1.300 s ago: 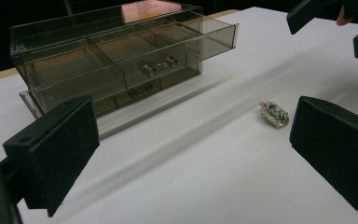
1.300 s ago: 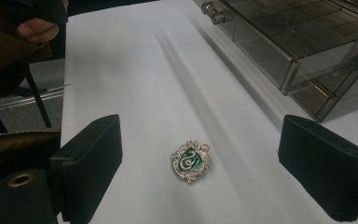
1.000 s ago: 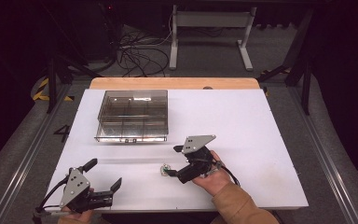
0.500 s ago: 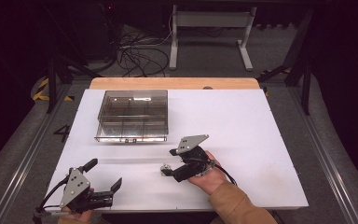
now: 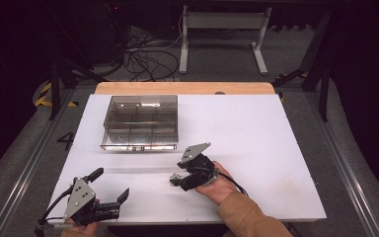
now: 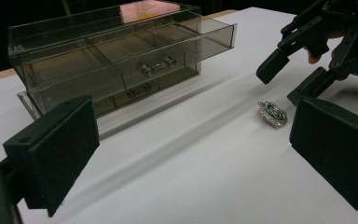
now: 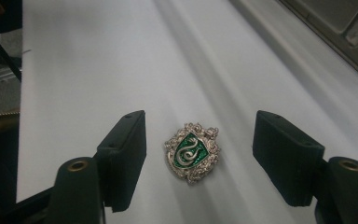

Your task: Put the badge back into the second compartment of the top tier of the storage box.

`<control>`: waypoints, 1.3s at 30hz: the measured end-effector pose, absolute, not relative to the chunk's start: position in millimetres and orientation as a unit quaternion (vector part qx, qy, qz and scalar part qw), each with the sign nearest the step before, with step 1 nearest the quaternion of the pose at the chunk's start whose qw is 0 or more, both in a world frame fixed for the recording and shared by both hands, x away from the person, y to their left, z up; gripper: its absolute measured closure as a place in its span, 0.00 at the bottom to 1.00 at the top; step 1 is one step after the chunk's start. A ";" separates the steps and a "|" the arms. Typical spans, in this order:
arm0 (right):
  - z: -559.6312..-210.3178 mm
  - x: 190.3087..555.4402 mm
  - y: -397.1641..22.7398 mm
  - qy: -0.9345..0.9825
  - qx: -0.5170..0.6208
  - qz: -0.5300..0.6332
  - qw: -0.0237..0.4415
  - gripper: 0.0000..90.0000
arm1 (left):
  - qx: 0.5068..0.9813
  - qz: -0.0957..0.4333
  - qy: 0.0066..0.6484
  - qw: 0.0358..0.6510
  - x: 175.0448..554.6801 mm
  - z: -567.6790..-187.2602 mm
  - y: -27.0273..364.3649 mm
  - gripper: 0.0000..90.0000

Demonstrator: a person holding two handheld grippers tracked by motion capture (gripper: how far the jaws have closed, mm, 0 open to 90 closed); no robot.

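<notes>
Flat on the smooth white table point(image 5: 256, 138) lies a small crest-shaped badge point(image 7: 192, 151), silvery metal with an ornate scalloped rim and a glossy green enamel face bearing a curled silver snake. The right gripper point(image 7: 198, 161) straddles it, its 2 matte black, rectangular pads either side; the jaws have just been closing, yet gaps remain and neither pad touches the badge. The left gripper point(image 6: 191, 163) rests near the table's front edge, jaws wide apart, nothing between them. Behind stands a smoky, translucent plastic drawer box point(image 5: 140, 121), its top drawer pulled out.
</notes>
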State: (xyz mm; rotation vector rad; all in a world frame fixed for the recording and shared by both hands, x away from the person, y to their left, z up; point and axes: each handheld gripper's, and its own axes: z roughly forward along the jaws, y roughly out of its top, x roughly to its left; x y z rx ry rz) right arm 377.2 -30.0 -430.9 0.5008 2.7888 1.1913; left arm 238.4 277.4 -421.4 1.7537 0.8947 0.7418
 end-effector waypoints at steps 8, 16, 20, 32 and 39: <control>-436.0 379.1 -26.0 0.916 0.161 0.367 0.034 0.42 | 0.724 0.307 0.368 0.495 238.6 -421.4 277.3 0.02; -439.9 378.7 -20.4 0.924 0.159 0.346 0.030 0.47 | 0.724 0.307 0.369 0.496 238.7 -421.4 277.8 0.02; -441.3 378.5 -18.7 0.926 0.157 0.341 0.031 0.49 | 0.723 0.304 0.370 0.498 238.7 -421.5 278.0 0.03; -445.4 379.1 -15.5 0.931 0.156 0.328 0.033 0.56 | 0.723 0.302 0.369 0.500 238.7 -421.2 278.2 0.03; -445.4 378.2 -14.9 0.933 0.148 0.325 0.036 0.63 | 0.723 0.302 0.369 0.501 239.0 -421.4 277.9 0.03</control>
